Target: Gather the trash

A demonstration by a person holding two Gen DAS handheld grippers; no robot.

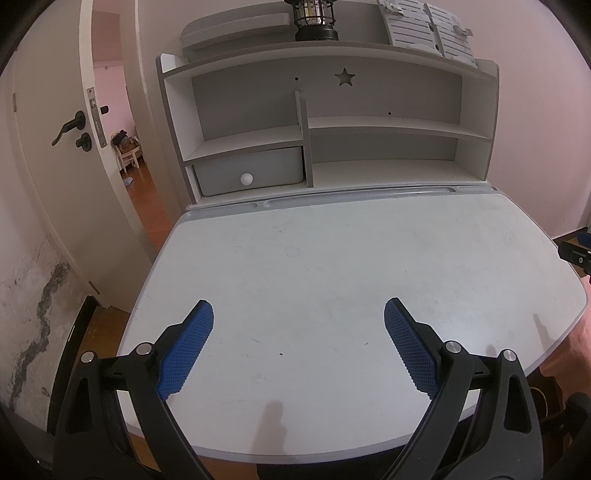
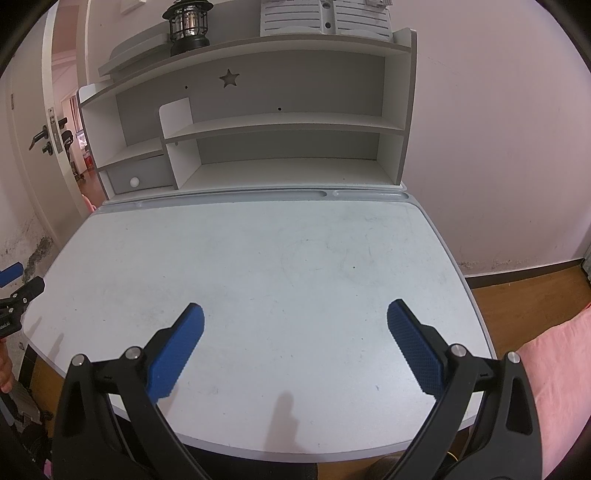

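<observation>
- The left gripper (image 1: 298,314) is hovering over the near edge of the desk (image 1: 332,258), its blue pads (image 1: 188,347) spread wide apart and gripping nothing.
- The right gripper (image 2: 295,317) is hanging over the same near edge, toward the desk's right side, with its jaws likewise standing wide and empty.
- No trash is showing anywhere: the desk top is carrying only faint scuffs and a few dark specks, too small to tell whether they are marks or crumbs.
- No bin or bag is appearing in either view.
- At the far edge, the shelf unit (image 1: 369,122) is holding a closed grey drawer (image 1: 251,173) at its left, with a black lantern (image 1: 314,18) and white slatted trays (image 1: 424,29) standing on top.
- Judging by this, either the collecting is finished or the search is only beginning; the views are not settling which.
- The next move is calling for looking beyond the desk, toward the floor or the shelf compartments, to find anything left before either gripper is closing.
</observation>
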